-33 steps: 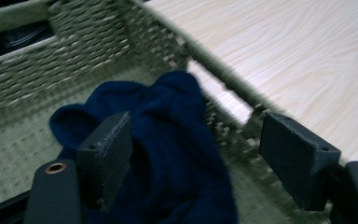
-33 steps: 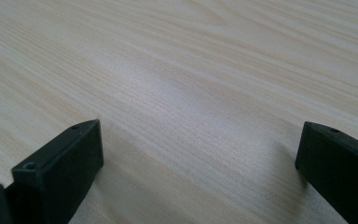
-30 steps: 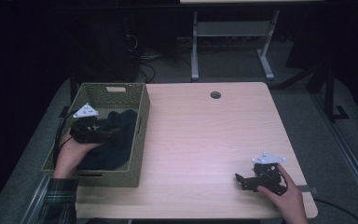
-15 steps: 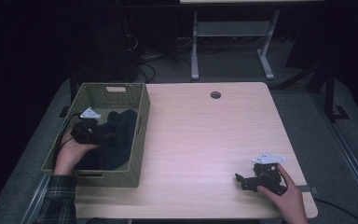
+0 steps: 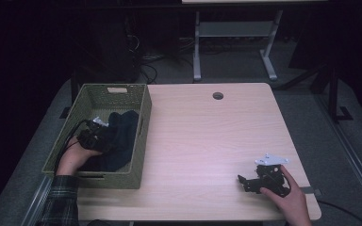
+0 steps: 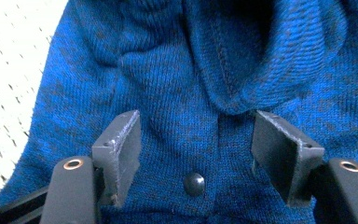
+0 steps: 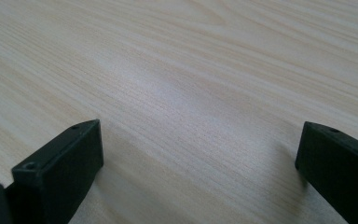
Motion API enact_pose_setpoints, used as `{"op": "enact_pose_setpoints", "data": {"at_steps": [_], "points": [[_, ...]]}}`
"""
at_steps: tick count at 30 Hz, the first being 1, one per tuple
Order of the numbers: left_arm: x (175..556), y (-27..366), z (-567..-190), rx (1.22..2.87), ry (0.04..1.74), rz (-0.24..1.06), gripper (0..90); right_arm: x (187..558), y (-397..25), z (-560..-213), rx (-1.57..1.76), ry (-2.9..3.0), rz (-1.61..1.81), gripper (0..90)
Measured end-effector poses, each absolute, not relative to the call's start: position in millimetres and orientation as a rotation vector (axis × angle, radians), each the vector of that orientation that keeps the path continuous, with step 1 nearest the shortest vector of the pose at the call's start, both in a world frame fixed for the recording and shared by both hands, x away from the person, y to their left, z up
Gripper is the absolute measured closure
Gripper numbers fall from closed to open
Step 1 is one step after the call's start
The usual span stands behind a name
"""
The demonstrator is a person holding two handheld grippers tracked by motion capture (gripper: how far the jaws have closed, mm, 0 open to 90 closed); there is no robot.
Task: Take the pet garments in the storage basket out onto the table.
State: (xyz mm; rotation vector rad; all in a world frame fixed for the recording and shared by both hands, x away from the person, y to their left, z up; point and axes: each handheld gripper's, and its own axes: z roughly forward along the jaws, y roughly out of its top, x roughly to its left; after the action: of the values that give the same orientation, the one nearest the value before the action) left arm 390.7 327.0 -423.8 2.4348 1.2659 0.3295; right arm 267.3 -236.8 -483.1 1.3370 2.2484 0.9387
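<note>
Left gripper down in the basket on the blue knit, right gripper idle on the table.

Nearest, at the table's [image 5: 207, 141] front right corner: right gripper [image 5: 245, 181] rests in the person's hand on the bare wood, its 2 jaws spread wide with nothing between them (right gripper view has plain tabletop in the gap). Farther left, the left gripper [image 5: 104, 136] is inside the green woven basket [image 5: 140, 136], pressed against the blue knit garment [image 6: 177, 70], jaws wide apart and straddling a fold with a dark button [image 6: 194, 183] between them, not clamped. Garment lies bunched in the basket's near half, looks almost black from the high view. Farthest: cable hole [image 5: 218, 95] near the table's back edge.
</note>
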Motion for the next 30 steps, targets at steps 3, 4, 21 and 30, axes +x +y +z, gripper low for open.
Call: {"op": "enact_pose_setpoints", "data": {"at_steps": [3, 4, 21, 30], "points": [[391.5, 327.2, -426.2, 2.443, 1.273, 0.311, 34.1, 267.3, -236.8, -483.0, 1.338, 2.249, 0.938, 0.5], [392.0, 327.2, -427.0, 2.453, 1.272, 0.299, 34.7, 267.3, -236.8, -483.1, 1.337, 2.249, 0.938, 0.5], [393.5, 323.6, -426.1, 2.509, 1.326, 0.238, 77.7, 267.2, -236.9, -483.0, 1.337, 2.249, 0.938, 0.5], [394.3, 341.6, -408.7, 2.286, 1.428, 0.186, 81.5, 267.3, -236.9, -483.0, 1.337, 2.249, 0.938, 0.5]]}}
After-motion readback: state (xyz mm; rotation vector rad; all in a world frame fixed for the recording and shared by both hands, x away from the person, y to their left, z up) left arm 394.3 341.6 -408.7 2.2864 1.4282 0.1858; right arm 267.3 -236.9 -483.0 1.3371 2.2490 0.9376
